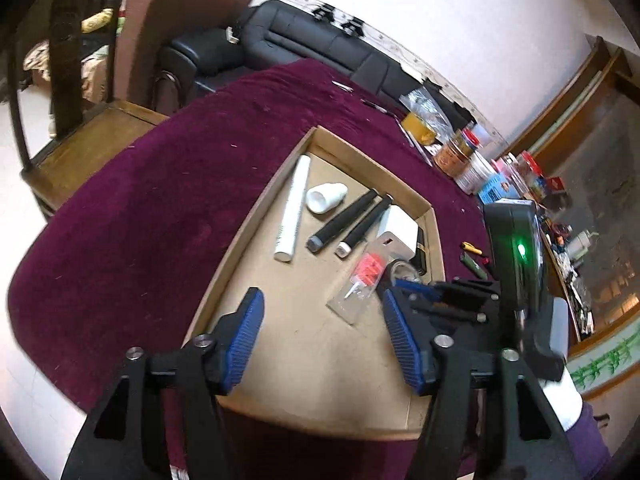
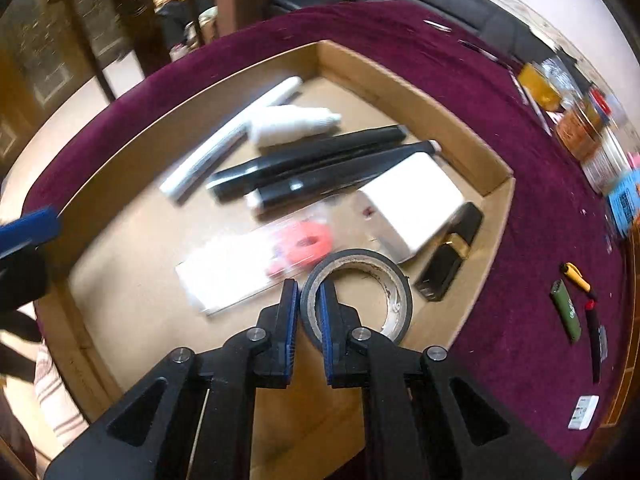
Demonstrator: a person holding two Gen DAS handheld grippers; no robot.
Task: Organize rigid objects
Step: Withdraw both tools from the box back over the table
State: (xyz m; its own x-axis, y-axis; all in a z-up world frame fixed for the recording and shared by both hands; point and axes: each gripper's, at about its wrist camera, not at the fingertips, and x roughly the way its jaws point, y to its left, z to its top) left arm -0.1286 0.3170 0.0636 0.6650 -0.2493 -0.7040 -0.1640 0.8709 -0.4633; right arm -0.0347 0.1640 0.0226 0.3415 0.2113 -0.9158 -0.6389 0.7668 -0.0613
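Observation:
A shallow cardboard tray (image 1: 260, 204) (image 2: 400, 80) lies on the maroon cloth. In it lie a white tube (image 1: 294, 204) (image 2: 224, 140), a white bottle (image 1: 326, 197) (image 2: 288, 126), two black handles (image 1: 352, 220) (image 2: 320, 164), a white box (image 1: 398, 232) (image 2: 412, 204), a clear bag with orange parts (image 1: 360, 284) (image 2: 280, 252) and a black case (image 2: 450, 256). My right gripper (image 2: 308, 296) is shut on the wall of a black tape roll (image 2: 360, 296), low over the tray. My left gripper (image 1: 322, 312) is open and empty above the tray's near part.
On the cloth right of the tray lie a green lighter (image 2: 566, 314), a yellow-black cutter (image 2: 578, 276), a red-tipped tool (image 2: 596, 332) and a small white tag (image 2: 583, 412). Jars and boxes (image 1: 464, 152) crowd the far right. A black sofa (image 1: 320, 40) stands behind.

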